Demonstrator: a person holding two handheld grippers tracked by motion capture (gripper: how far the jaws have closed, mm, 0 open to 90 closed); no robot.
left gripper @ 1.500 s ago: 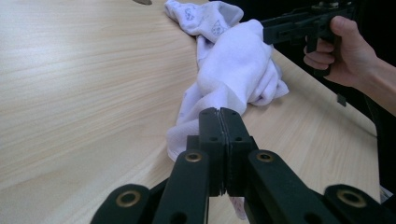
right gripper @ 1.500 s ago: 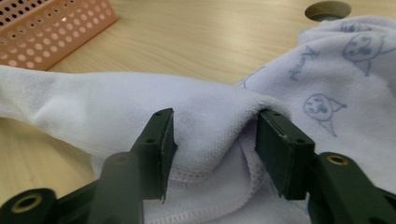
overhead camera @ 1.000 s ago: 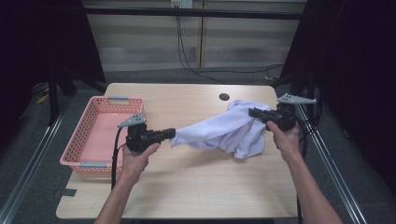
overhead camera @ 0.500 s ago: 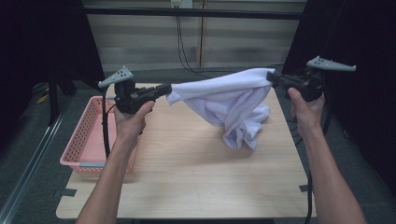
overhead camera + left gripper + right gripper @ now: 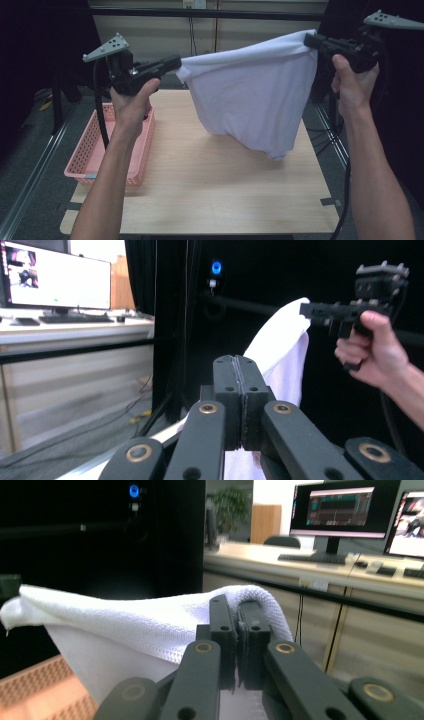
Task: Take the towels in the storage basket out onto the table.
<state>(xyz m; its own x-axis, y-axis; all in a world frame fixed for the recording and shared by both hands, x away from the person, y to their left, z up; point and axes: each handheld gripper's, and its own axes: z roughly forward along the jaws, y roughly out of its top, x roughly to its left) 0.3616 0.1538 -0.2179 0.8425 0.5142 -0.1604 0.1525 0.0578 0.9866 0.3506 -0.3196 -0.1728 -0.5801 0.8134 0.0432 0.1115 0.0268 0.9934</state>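
I hold the white towel stretched between my left gripper and right gripper, both clamped on its top corners, cloth hanging below.

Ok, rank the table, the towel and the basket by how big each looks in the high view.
1. Table, largest.
2. Towel, hanging between the left gripper and right gripper; it is raised toward the camera, so it may look bigger than it is.
3. Basket, smallest, partly behind the left forearm.
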